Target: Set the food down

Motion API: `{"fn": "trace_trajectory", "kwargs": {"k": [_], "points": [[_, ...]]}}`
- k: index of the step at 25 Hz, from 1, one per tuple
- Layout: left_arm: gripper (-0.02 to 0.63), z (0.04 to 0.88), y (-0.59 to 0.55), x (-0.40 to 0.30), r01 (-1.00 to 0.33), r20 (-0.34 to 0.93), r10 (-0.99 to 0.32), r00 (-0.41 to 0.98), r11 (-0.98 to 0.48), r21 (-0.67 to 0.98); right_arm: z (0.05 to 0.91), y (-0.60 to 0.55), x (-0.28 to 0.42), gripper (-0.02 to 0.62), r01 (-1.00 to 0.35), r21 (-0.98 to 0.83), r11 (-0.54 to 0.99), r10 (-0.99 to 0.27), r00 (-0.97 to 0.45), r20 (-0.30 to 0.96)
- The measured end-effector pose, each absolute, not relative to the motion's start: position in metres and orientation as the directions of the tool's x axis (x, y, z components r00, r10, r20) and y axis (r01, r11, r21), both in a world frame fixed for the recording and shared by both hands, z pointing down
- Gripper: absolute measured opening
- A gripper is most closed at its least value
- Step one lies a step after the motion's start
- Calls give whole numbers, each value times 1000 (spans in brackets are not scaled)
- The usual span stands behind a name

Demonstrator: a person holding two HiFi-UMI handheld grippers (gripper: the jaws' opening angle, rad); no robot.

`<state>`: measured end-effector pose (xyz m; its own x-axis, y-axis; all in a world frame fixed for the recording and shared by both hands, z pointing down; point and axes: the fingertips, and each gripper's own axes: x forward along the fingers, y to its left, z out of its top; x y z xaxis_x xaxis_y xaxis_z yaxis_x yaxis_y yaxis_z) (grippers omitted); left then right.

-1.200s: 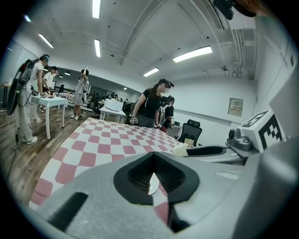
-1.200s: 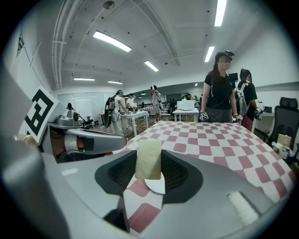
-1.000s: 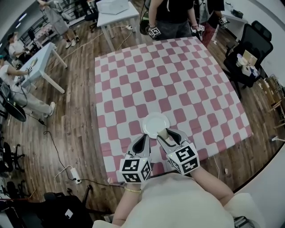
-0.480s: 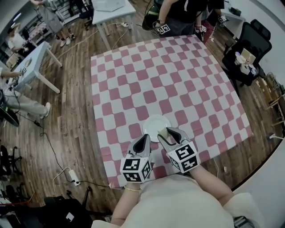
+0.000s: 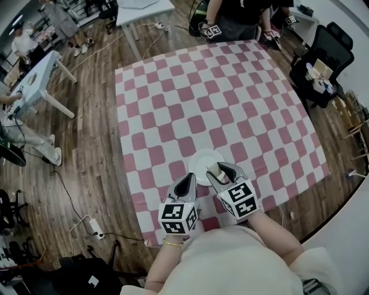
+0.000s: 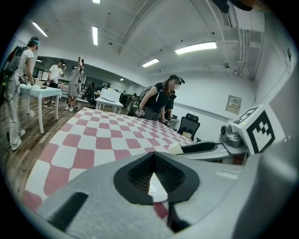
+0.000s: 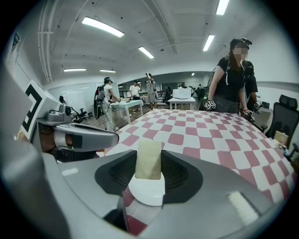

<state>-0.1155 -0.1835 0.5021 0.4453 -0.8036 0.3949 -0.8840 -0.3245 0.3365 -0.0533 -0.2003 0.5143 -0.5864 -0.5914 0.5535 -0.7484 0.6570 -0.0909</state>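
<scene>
A white plate [image 5: 204, 163] sits near the front edge of the pink-and-white checked table [image 5: 213, 98]. My right gripper [image 5: 218, 170] is shut on a pale, flat piece of food [image 5: 214, 170] and holds it over the plate's near right rim. In the right gripper view the food [image 7: 148, 164] stands upright between the jaws, above the plate [image 7: 147, 192]. My left gripper [image 5: 187, 182] hovers just left of the plate, shut with nothing in it. In the left gripper view its jaws meet [image 6: 153, 158], with the plate [image 6: 157, 189] beyond them and the food [image 6: 175, 148] at the right.
A person [image 5: 230, 14] holding marker-cube grippers stands at the table's far edge. White tables [image 5: 34, 80] with people around them stand at the left and back. A black chair [image 5: 323, 55] is at the right. Cables and a power strip [image 5: 92, 227] lie on the wooden floor.
Both grippers stay in nearly the same place beside the plate, the right one still holding the food. The head view has shifted slightly, and the person at the far edge has moved.
</scene>
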Motion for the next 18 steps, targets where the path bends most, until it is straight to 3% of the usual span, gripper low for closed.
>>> {"fn": "trace_trajectory", "kwargs": {"k": [18], "points": [[0, 535, -201, -129, -888, 453, -774, 443, -308, 342, 572, -221, -64, 170, -737, -60, 673, -508, -520, 687]]}}
